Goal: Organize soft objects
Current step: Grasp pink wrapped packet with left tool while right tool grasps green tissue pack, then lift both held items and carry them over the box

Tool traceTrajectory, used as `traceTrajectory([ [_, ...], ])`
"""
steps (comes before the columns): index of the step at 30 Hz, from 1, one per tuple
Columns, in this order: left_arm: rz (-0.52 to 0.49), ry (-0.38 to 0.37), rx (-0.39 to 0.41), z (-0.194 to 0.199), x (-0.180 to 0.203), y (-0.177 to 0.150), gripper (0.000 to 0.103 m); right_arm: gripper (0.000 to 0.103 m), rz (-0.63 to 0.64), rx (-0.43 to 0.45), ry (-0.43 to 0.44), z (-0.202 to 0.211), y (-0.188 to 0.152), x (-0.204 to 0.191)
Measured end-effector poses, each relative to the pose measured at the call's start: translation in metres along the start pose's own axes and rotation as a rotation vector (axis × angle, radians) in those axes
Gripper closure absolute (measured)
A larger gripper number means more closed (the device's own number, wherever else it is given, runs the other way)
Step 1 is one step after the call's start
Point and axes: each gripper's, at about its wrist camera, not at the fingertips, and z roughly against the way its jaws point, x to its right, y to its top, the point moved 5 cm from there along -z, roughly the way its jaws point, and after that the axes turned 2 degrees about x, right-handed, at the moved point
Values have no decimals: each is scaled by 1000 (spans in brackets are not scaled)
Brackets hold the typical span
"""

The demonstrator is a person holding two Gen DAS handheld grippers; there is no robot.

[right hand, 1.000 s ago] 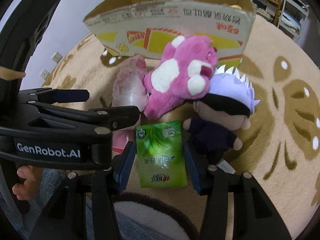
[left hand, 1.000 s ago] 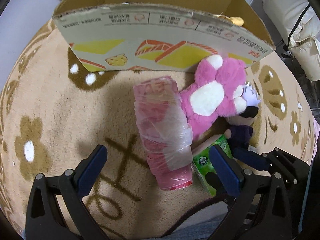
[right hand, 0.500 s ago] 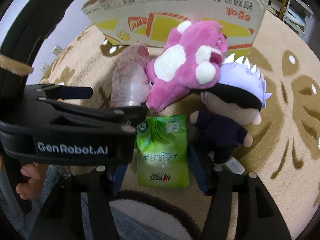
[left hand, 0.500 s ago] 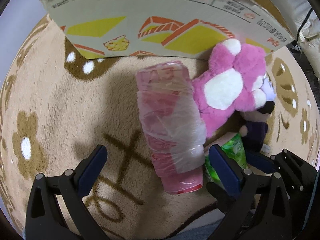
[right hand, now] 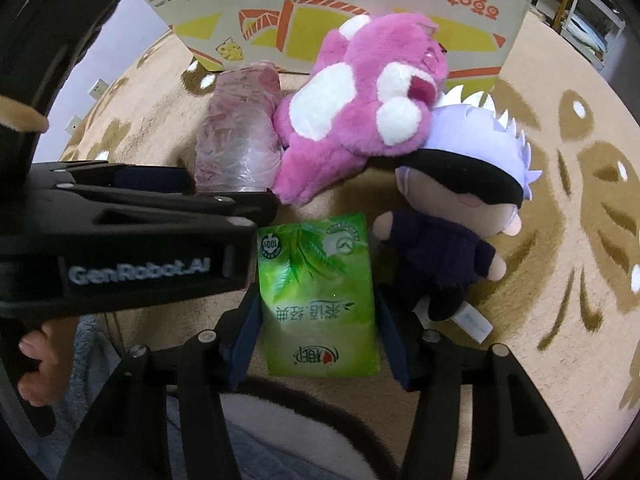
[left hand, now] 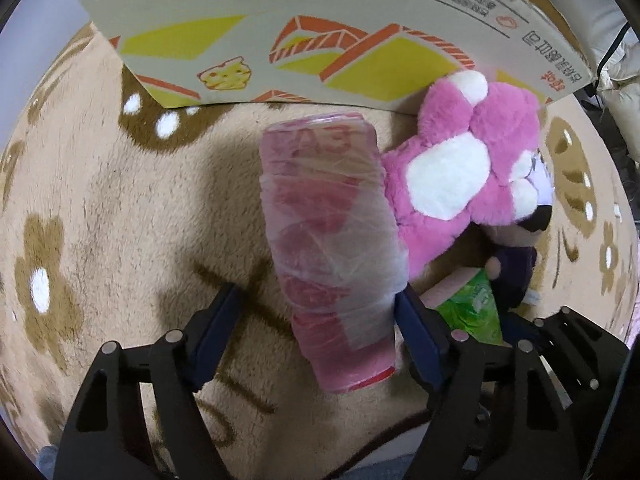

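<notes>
A pink plastic-wrapped roll (left hand: 332, 248) lies on the carpet in front of a cardboard box (left hand: 320, 36). My left gripper (left hand: 316, 320) is open, its fingers on either side of the roll's near end; the right finger touches it. A pink plush bear (left hand: 460, 184) leans against the roll and the box. In the right wrist view my right gripper (right hand: 316, 320) has closed on a green tissue pack (right hand: 316, 292), both fingers against its sides. A purple-haired doll (right hand: 460, 200) lies right of the pack, under the bear (right hand: 360, 100). The roll also shows there (right hand: 240, 136).
The box (right hand: 340, 4) stands open at the back of a beige patterned carpet (left hand: 100, 220). My left gripper's body (right hand: 120, 240) crosses the left of the right wrist view. A white padded thing (left hand: 616, 80) sits at far right. A leg in grey fabric (right hand: 240, 452) is beneath the grippers.
My left gripper has moved forward over the roll and its jaws have narrowed around the roll's near end. My right gripper has stayed around the green pack and closed slightly against it.
</notes>
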Motion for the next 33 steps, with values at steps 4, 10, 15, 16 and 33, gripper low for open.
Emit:
traceTrajectory([
  [4, -14, -7, 18, 1, 4, 0, 51, 45, 2, 4, -1, 5, -2, 6],
  [10, -27, 13, 40, 11, 3, -8, 59, 46, -4, 24, -14, 11, -4, 9],
  [15, -24, 41, 75, 24, -8, -19, 72, 46, -33, 76, -21, 26, -2, 15],
  [16, -23, 36, 82, 27, -9, -21, 82, 46, -37, 83, -19, 29, -2, 17],
  [33, -81, 114, 314, 103, -13, -39, 87, 46, -98, 411, -22, 114, 7, 30],
])
